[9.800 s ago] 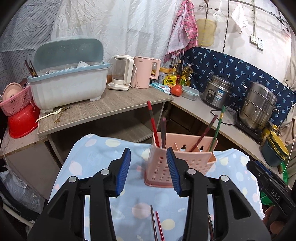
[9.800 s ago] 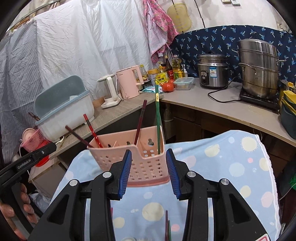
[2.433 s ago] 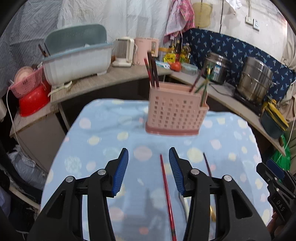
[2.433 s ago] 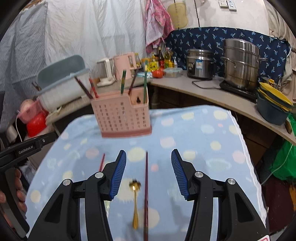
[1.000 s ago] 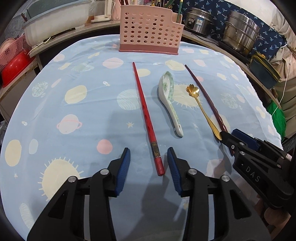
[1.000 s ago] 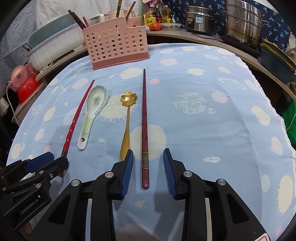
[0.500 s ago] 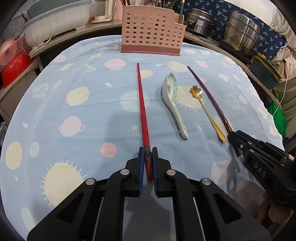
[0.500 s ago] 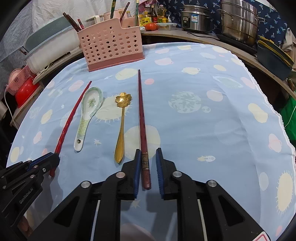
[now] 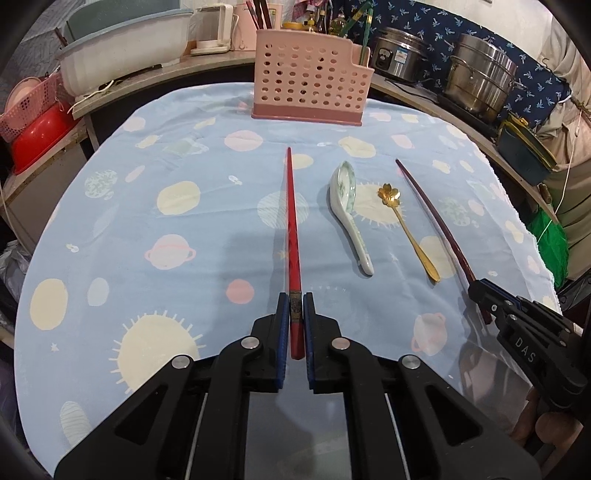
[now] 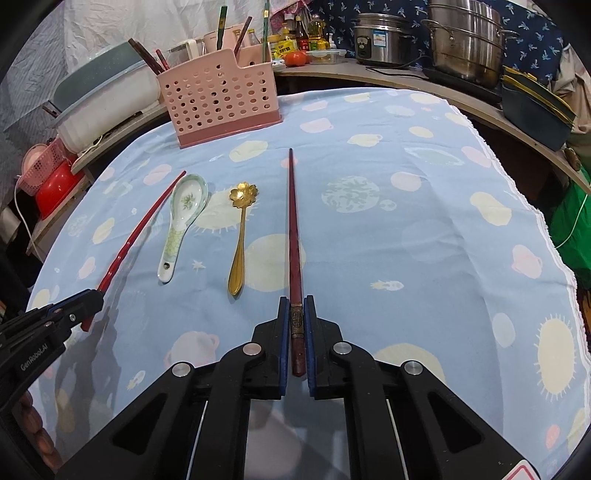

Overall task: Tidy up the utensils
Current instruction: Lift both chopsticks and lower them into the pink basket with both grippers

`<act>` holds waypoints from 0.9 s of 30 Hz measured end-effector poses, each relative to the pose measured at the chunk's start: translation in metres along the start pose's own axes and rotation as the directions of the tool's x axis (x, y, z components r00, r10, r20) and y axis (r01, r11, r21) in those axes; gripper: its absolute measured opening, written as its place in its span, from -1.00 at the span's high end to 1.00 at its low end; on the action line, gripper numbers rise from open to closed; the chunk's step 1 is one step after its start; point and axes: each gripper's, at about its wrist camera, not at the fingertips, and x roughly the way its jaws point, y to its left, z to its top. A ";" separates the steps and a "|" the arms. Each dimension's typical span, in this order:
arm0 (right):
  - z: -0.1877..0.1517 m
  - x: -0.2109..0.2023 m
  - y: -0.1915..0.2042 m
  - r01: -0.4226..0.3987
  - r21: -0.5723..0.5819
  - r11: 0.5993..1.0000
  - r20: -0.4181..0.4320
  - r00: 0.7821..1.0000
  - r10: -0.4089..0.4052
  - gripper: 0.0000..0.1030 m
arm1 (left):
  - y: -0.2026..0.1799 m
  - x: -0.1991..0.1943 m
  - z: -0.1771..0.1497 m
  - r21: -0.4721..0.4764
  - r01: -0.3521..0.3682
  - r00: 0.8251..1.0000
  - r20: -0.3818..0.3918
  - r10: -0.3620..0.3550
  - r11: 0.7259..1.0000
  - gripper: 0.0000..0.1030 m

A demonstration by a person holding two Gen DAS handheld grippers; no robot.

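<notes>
A bright red chopstick [image 9: 291, 221] lies on the blue patterned cloth, and my left gripper [image 9: 295, 299] is shut on its thick near end. My right gripper [image 10: 296, 301] holds the near end of a dark red chopstick [image 10: 294, 221] between its pads, its jaws still closing. Between the two chopsticks lie a white ceramic spoon [image 9: 349, 206] and a gold flower spoon [image 9: 406, 229]. The pink perforated utensil holder [image 9: 310, 70] stands at the far edge of the table with several chopsticks upright in it. Both chopsticks point toward it.
Behind the table runs a counter with a grey dish bin [image 9: 122, 44], kettles [image 9: 218, 26], a rice cooker [image 9: 399, 55] and steel pots [image 9: 480, 81]. A red basin [image 9: 40, 133] sits at the left. The cloth-covered table's edge [image 10: 532, 206] drops off on the right.
A second ago both grippers stood open around the chopsticks' near ends. Both have since closed onto them. The utensils on the cloth have kept their places.
</notes>
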 end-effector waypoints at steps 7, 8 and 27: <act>0.004 -0.029 -0.006 -0.018 0.018 1.000 0.050 0.999 0.018 0.86 | 0.002 -0.028 0.007 -0.011 0.005 0.999 0.052 -0.004 1.000 0.86; 0.005 -0.033 -0.007 -0.021 0.019 1.000 0.059 0.998 0.020 0.86 | 0.002 -0.032 0.008 -0.012 0.007 0.998 0.060 -0.006 1.000 0.86; 0.062 -0.124 -0.006 -0.087 0.033 0.996 0.281 0.957 0.074 0.86 | 0.001 -0.111 0.067 -0.011 0.022 0.967 0.252 -0.019 1.000 0.87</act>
